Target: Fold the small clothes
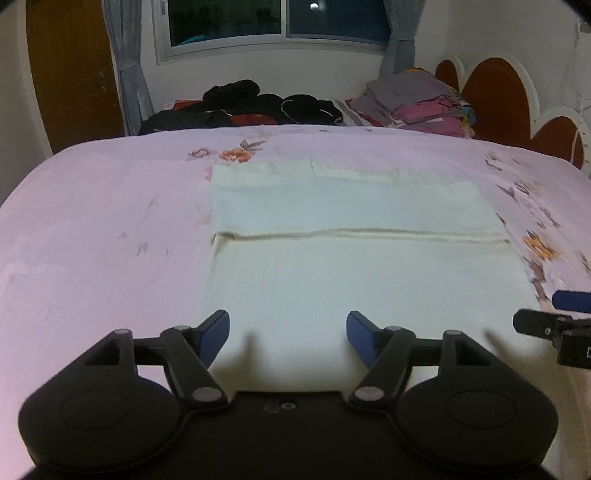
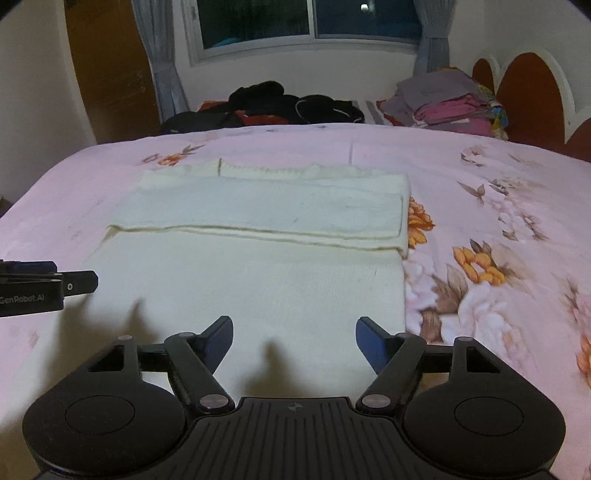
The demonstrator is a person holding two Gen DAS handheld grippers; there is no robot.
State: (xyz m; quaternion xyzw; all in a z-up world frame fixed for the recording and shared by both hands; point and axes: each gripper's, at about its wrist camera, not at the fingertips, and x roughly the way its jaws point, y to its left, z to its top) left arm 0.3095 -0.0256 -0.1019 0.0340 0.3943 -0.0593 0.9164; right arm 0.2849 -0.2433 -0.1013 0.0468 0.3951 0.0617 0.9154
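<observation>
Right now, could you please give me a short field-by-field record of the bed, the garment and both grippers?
surface: bed sheet, pink with a flower print
garment: cream knit garment, lying flat, far part folded toward the near side
fold edge: runs across the garment's middle
left gripper: open, nothing between the jaws, above the garment's near part
right gripper: open, nothing between the jaws, above the garment's near right part
far edge: dark clothes pile; folded clothes stack

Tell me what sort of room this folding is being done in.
Most likely a bedroom. The cream garment lies on a bed with a pink floral sheet, an arched headboard stands at the right, and clothes piles sit along the far edge under a curtained window.
</observation>
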